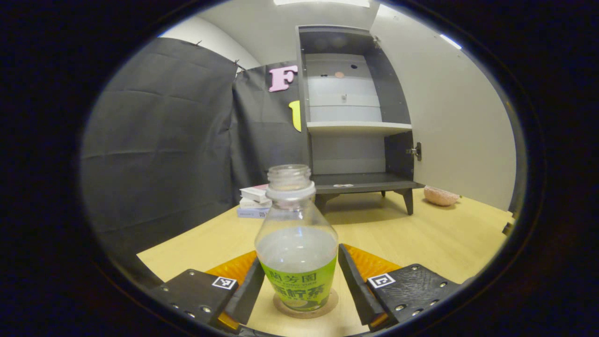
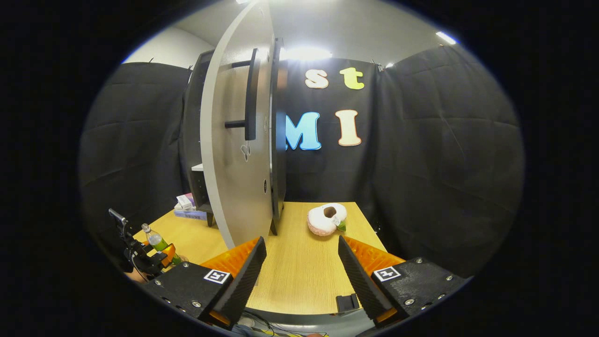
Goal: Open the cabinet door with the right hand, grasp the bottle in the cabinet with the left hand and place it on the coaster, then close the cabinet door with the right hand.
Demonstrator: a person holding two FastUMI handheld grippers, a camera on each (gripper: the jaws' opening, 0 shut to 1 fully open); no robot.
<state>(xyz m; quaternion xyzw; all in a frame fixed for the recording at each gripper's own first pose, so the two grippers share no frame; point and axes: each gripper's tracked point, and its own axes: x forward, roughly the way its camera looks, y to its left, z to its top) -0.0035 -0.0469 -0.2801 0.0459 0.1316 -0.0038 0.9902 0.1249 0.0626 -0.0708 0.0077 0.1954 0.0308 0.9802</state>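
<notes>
The bottle (image 1: 296,243) stood upright on the coaster (image 1: 306,309) between the left gripper (image 1: 299,281)'s parted jaws, sides seemingly clear. The right gripper (image 2: 302,269), jaws open and empty, faced the cabinet door (image 2: 236,154), whose vertical handle (image 2: 252,93) lay at eleven o'clock.

The clear plastic bottle (image 1: 296,243) with a green label, standing near in the left gripper view, carries large Chinese characters on that label, with a line of small print between them too blurred to make out. Farther off on the left, the small stack of boxes (image 1: 255,201) on the wooden table (image 1: 421,234) bears print too small to tell.
</notes>
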